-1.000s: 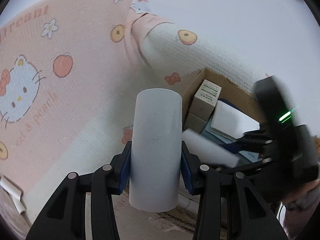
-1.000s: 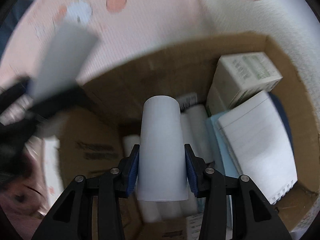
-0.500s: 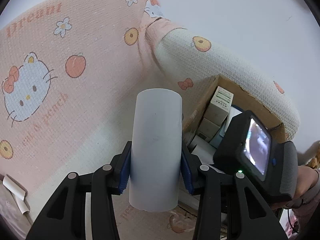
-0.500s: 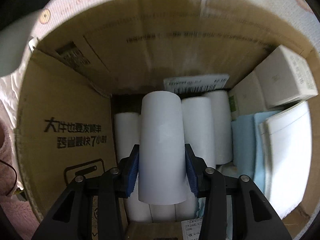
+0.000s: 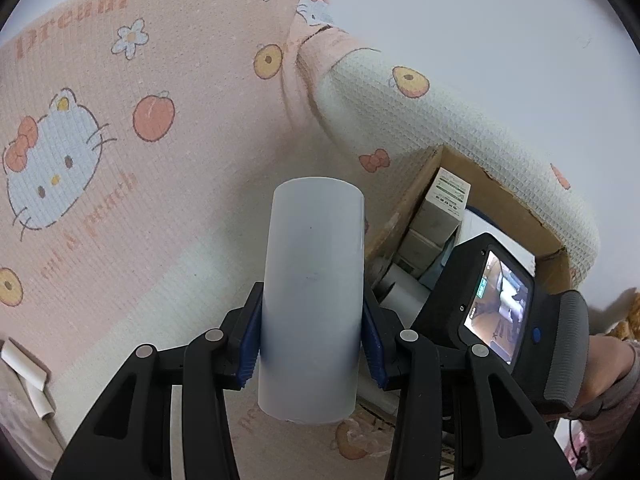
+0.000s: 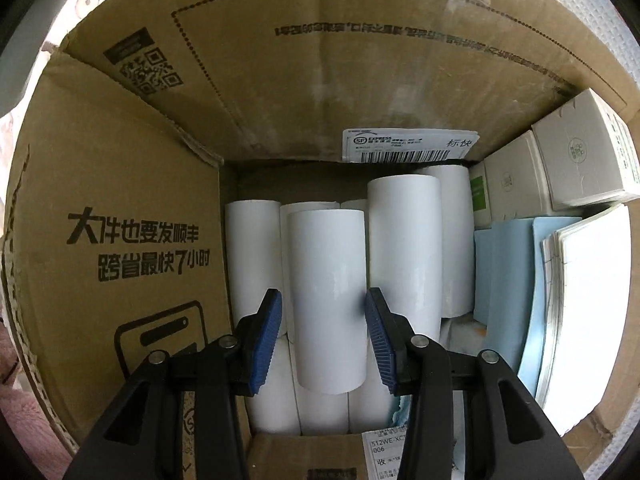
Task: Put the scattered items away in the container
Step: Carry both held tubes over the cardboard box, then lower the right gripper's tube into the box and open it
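Blanket (image 5: 168, 184): we see a pink cartoon-cat print cloth filling most of the left wrist view, with a cream waffle-knit fold beside it that runs along the box's far edge.
Cardboard box (image 6: 132, 208): we look straight down into it in the right wrist view; its brown walls carry printed Chinese text, a QR code and a shipping label, and in the left wrist view it sits at the right, against the cream fold.
Notepad (image 6: 592, 308): we see a white pad leaning at the box's right side, over light blue sheets.
Small cartons (image 6: 576, 160): we see white cartons stacked in the box's far right corner.
Rolls in the box (image 6: 404, 248): we see several white rolls lying side by side on the box floor.
Held roll (image 5: 312, 292): we see it outside the box, above the blanket.
Released roll (image 6: 326, 296): we see it lying on top of the others inside the box.
Left gripper (image 5: 312, 344): we see its blue pads clamped on both sides of the held roll.
Right gripper (image 6: 324, 320): we see its jaws parted, with a small gap between the left pad and the released roll; the right pad is at its edge.
Loose roll (image 5: 24, 376): we see one thin roll lying at the blanket's lower left edge.
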